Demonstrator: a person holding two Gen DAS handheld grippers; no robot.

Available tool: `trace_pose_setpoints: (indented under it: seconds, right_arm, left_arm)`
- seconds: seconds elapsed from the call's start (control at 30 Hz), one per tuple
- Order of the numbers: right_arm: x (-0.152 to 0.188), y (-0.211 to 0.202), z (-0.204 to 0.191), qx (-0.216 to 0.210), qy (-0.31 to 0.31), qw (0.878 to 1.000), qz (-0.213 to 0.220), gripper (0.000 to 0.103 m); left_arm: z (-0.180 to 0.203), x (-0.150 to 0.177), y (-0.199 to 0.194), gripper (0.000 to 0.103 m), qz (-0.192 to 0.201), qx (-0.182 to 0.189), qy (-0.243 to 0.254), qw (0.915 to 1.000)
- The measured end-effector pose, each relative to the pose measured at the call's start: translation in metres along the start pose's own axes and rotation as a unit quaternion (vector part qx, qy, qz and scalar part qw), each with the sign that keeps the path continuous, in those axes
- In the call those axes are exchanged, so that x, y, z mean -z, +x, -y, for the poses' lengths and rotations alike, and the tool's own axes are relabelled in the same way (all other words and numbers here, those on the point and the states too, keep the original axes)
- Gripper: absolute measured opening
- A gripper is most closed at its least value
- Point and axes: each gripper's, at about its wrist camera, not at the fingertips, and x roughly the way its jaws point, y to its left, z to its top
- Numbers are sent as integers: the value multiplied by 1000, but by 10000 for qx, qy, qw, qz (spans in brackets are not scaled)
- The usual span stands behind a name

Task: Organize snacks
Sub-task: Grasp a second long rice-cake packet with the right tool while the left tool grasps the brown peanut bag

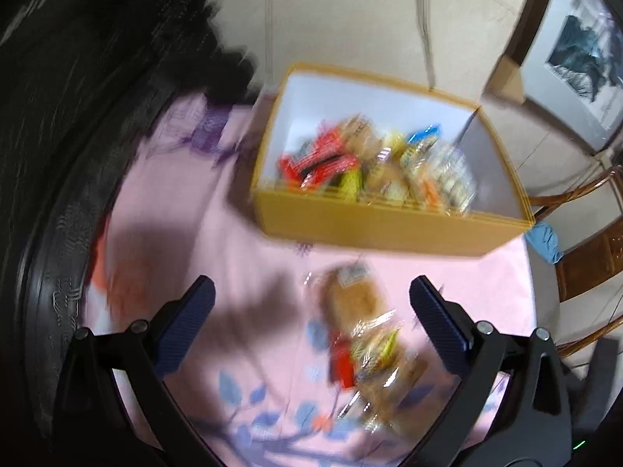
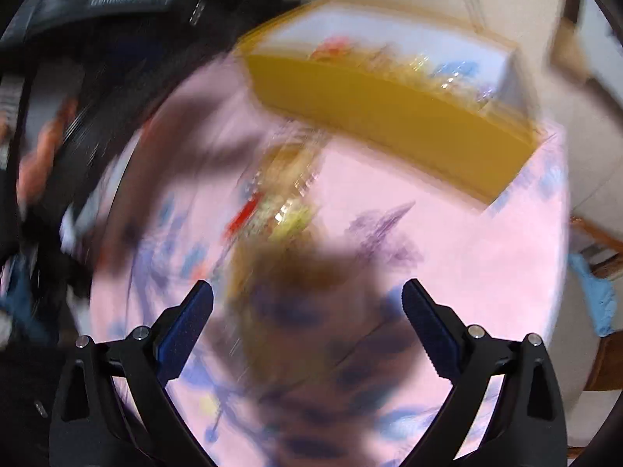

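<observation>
A yellow box (image 1: 373,229) with white inner walls stands on the pink floral tablecloth (image 1: 194,214) and holds several wrapped snacks (image 1: 373,163). A small pile of wrapped snacks (image 1: 362,334) lies on the cloth in front of the box. My left gripper (image 1: 311,295) is open and empty, its fingers either side of that pile and above it. In the blurred right wrist view, the box (image 2: 389,116) is at the upper right and the pile (image 2: 280,202) lies ahead of my right gripper (image 2: 307,295), which is open and empty.
A dark-clothed person (image 1: 78,97) fills the left side. A wooden chair (image 1: 584,241) with a blue cloth (image 1: 545,239) stands beyond the table's right edge. A framed picture (image 1: 584,58) leans at the upper right. Both views are motion-blurred.
</observation>
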Motion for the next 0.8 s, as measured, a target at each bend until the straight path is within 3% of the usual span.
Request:
trace_pose_setpoints:
  seconds: [0.2,0.33,0.47,0.5,0.57,0.8]
  right_arm:
    - [10,34,-16,36,-193,9997,-110,98]
    - [12,55,-24,237,-471,9982,-280,81]
    - [22,63,-44,592,-1024,9926,-285,78]
    - [22,60,-46,508,-1047,9929,-226,72]
    - [21,54,-47,472,-1030,9934,-188,29]
    - [35,35,-14,552,-280,9978,-259,29]
  left_arm:
    - [-49,48,14,101,-548,-137,-624,9965]
    - [-57,64,10,101,-619,-226,-666,9956]
    - [-51,69,7,101,-642,-221,-572,9961]
    - [-48,69,7,101,-640,-213,-537,9963]
    - [-39,68,7,101,-625,-203,-436,9969]
    - [-8,71,11,101,-649,-56,28,9979]
